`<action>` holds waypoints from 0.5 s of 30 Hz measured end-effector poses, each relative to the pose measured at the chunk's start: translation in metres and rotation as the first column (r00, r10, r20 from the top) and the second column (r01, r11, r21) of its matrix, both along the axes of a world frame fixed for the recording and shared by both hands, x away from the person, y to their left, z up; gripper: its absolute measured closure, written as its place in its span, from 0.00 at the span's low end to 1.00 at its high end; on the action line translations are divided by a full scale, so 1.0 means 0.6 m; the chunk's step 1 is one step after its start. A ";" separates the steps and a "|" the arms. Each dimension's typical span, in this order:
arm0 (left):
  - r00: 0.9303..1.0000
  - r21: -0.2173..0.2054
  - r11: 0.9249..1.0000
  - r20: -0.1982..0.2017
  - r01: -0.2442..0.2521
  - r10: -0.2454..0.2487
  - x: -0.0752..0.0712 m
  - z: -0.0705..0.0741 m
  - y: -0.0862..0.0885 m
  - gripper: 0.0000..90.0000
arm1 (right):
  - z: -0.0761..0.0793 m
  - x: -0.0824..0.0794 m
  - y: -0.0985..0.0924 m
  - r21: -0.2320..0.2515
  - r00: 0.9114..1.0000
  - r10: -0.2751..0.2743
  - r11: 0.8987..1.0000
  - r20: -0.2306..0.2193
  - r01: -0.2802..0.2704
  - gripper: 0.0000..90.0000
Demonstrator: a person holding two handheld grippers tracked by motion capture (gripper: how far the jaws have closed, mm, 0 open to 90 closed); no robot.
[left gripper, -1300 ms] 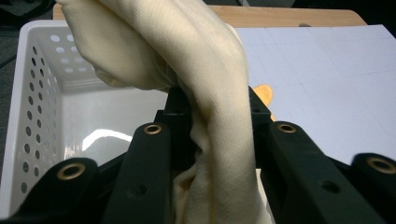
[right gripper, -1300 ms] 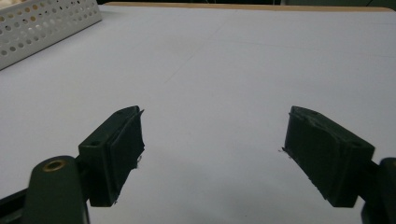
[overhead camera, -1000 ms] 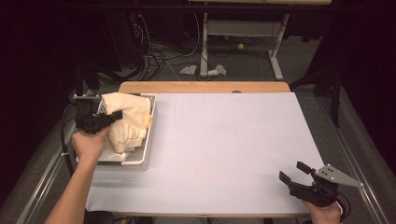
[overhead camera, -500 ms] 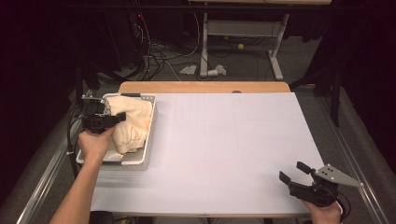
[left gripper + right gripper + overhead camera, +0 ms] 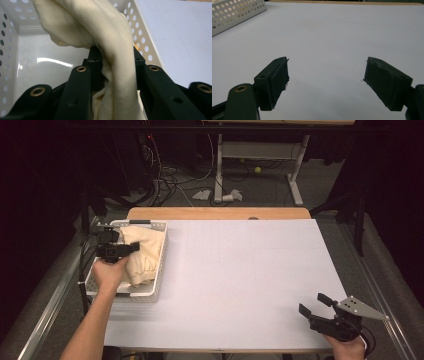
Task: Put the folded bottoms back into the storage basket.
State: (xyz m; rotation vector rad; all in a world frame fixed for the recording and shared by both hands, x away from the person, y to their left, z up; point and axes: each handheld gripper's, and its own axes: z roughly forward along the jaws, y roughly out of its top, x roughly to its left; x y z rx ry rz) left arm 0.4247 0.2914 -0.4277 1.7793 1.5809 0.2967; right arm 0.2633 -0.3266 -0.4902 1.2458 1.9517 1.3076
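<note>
A white table (image 5: 240,270) is seen with a perforated basket (image 5: 159,270) at its left, in which a cream cloth (image 5: 145,252) lies bunched. The cloth is judged light, soft and limp, best taken by a gathered fold. Such a fold is pinched by the left gripper (image 5: 113,72), while the right gripper (image 5: 325,82) is held spread and empty above the table's near right.

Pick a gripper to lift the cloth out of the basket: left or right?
Left. The left gripper is already shut on the cloth inside the basket. The right gripper sits open, holding nothing, at the table's opposite near corner, far from the basket.
</note>
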 end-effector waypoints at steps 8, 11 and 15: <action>1.000 0.010 1.000 -0.013 -0.014 0.014 0.009 -0.008 0.001 0.75 | 0.000 0.000 0.000 -0.001 1.000 0.000 1.000 -0.002 0.000 0.22; 1.000 0.023 0.999 -0.015 -0.026 0.026 0.013 -0.013 -0.001 0.74 | 0.000 0.000 0.000 -0.001 1.000 0.000 1.000 -0.002 0.000 0.22; 0.999 0.026 0.999 -0.016 -0.040 0.040 0.018 -0.017 -0.002 0.70 | 0.000 0.000 0.000 0.000 1.000 0.000 1.000 -0.003 0.000 0.22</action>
